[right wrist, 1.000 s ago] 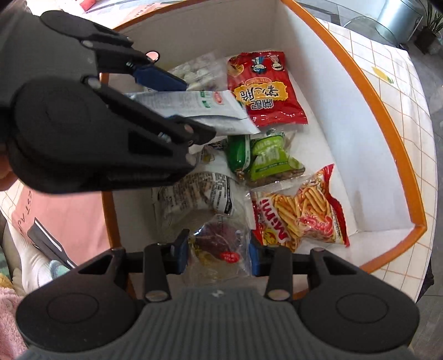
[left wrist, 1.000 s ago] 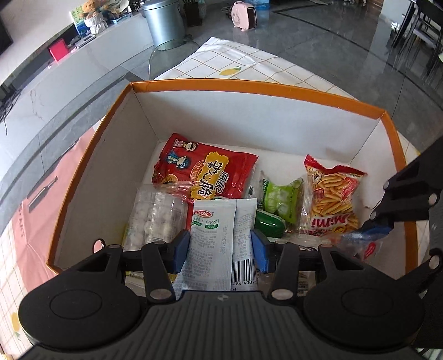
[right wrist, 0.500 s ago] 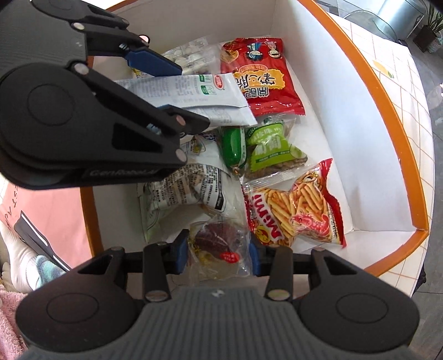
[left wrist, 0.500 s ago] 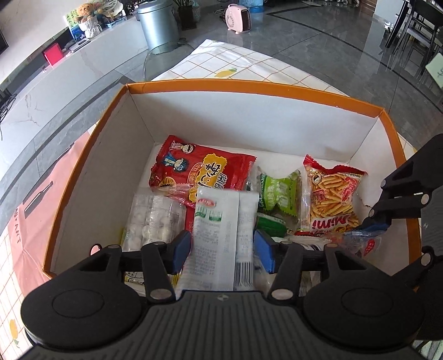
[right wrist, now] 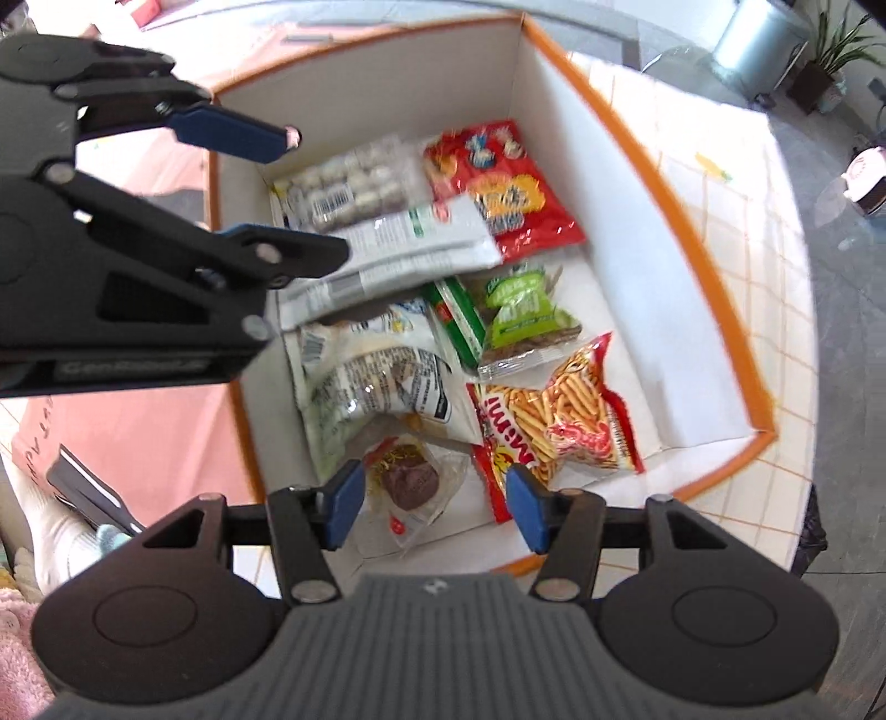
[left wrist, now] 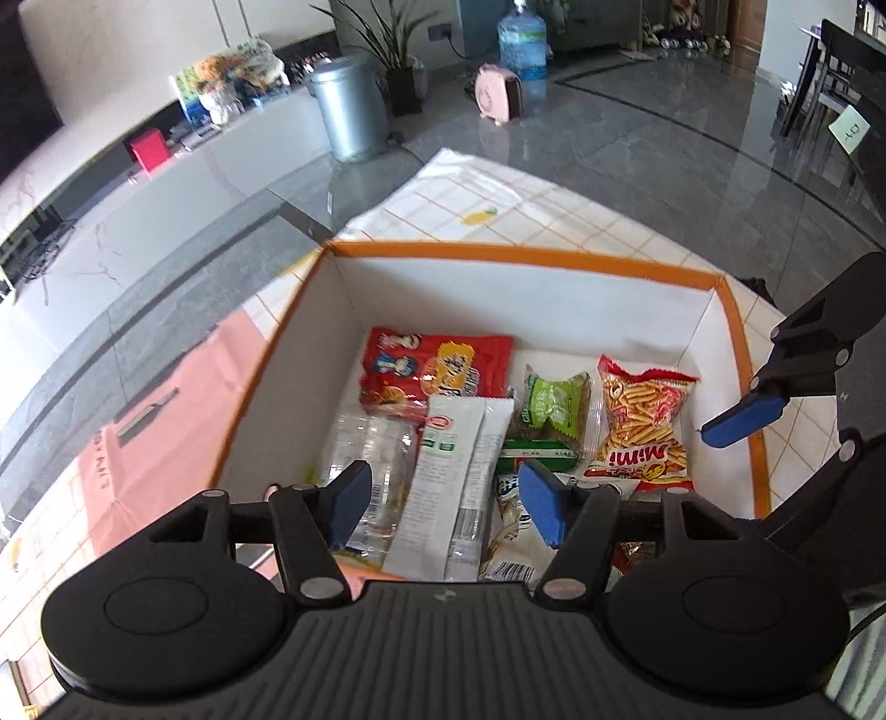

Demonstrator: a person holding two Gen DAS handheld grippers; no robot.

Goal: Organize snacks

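An orange-rimmed white box [left wrist: 520,256] [right wrist: 714,310] holds several snack packs. My left gripper [left wrist: 443,501] is open above its near side; the white sachet [left wrist: 459,471] [right wrist: 410,249] lies loose in the box between its fingers. My right gripper [right wrist: 432,501] is open over the box's corner, with a clear pack holding a brown snack [right wrist: 412,484] lying below it. Also in the box are a red bag [left wrist: 437,368], a green pack [left wrist: 556,401], a Mimi chips bag [left wrist: 645,426] [right wrist: 554,421], a clear pack of white balls [right wrist: 343,191] and a white printed bag [right wrist: 376,382].
The box stands on a white checked tablecloth [left wrist: 498,205] next to a pink sheet [left wrist: 160,410]. Beyond the table are a grey floor, a metal bin [left wrist: 349,108], a pink heater [left wrist: 498,97] and a water bottle [left wrist: 523,36].
Both grippers opened and let go: the white sachet dropped from the left, the clear brown-snack pack from the right. Both grippers rose and pulled back from the box.
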